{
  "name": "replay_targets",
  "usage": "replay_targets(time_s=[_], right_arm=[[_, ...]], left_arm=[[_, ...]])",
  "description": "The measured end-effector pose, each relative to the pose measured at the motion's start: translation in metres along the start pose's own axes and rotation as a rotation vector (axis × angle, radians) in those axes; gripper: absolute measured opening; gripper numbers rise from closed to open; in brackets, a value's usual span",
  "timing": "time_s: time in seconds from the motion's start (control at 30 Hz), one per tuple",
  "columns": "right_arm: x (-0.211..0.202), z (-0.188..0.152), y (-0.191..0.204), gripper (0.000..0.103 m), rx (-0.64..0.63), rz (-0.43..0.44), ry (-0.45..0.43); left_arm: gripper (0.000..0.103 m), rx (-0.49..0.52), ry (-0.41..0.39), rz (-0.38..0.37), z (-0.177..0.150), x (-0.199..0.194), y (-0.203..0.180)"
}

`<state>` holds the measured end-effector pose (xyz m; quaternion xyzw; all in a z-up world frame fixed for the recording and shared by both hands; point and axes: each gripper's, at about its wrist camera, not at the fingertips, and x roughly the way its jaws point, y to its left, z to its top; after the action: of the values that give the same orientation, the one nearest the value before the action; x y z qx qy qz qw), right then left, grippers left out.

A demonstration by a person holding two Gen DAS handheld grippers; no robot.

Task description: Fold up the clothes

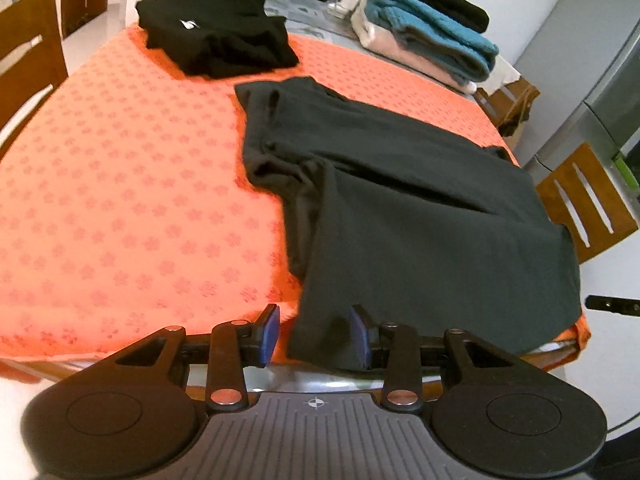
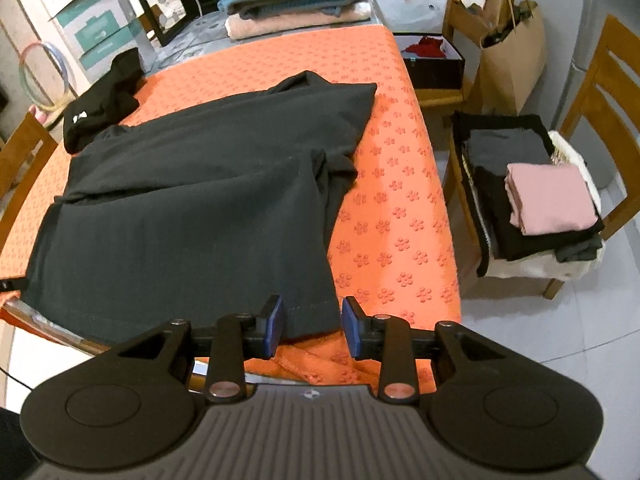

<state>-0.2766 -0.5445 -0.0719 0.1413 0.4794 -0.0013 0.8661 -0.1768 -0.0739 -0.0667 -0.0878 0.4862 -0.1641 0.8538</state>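
Both grippers hang open at the near hem of the dark shirt (image 1: 400, 184) spread on the orange cloth (image 1: 120, 200), left gripper (image 1: 316, 334) and right gripper (image 2: 314, 326) each straddling a corner, so bite both evenly before lifting.
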Motion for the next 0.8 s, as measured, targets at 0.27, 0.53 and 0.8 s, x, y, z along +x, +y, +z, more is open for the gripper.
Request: replay_targets(time_s=[0.27, 0.53, 0.8], right_arm=[[0.026, 0.002, -0.009, 0.041, 0.022, 0.026, 0.044], [0.026, -0.005, -0.005, 0.007, 0.029, 0.088, 0.051], [-0.032, -0.023, 0.008, 0.007, 0.005, 0.097, 0.015]], left_arm=[[0.041, -0.059, 0.028, -0.026, -0.002, 0.014, 0.0], [0.009, -0.078, 0.004, -0.069, -0.009, 0.009, -0.003], [0.009, -0.005, -0.014, -0.104, -0.021, -0.034, -0.012]])
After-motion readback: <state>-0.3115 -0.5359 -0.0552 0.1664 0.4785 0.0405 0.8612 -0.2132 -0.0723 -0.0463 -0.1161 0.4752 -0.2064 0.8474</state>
